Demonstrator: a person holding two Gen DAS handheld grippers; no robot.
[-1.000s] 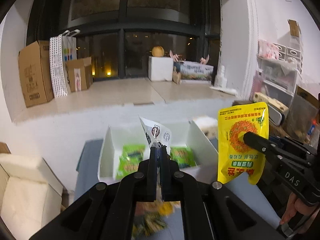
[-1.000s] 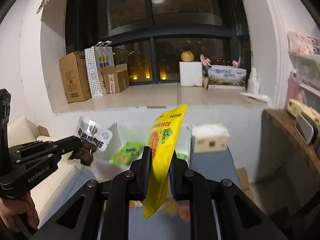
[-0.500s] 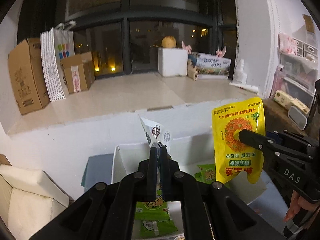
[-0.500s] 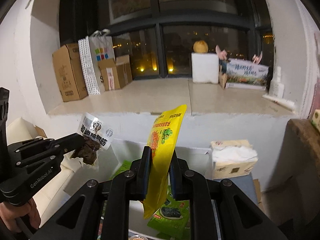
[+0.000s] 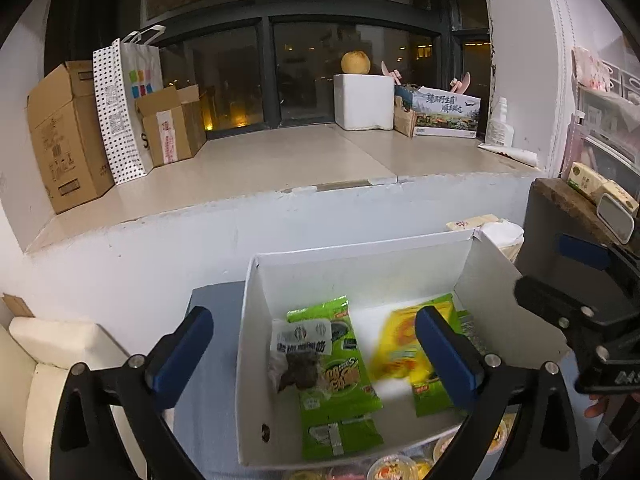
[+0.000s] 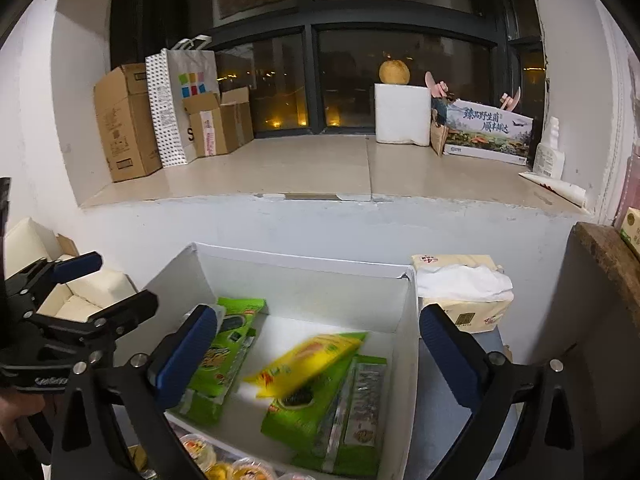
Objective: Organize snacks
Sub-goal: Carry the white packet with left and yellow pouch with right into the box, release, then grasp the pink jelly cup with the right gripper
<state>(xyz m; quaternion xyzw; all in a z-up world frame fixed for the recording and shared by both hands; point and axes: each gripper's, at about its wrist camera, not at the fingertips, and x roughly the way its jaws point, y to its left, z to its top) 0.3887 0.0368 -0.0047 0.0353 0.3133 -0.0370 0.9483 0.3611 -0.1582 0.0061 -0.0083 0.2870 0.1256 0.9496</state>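
Both packets have dropped from our tongs into the white box (image 5: 256, 360) since half a second ago.

Largest first: box directly ahead of and below both tongs. Yellow packet (image 6: 308, 356), blurred, lies tilted across green packets (image 6: 332, 404), long axis running right-and-away; right tongs (image 6: 316, 352) nearer. Small clear packet (image 5: 300, 344) rests on a green packet (image 5: 336, 376), under left tongs (image 5: 312, 340). Both sets stand wide apart, empty. Jelly cups (image 6: 200, 452) wait just outside the box.
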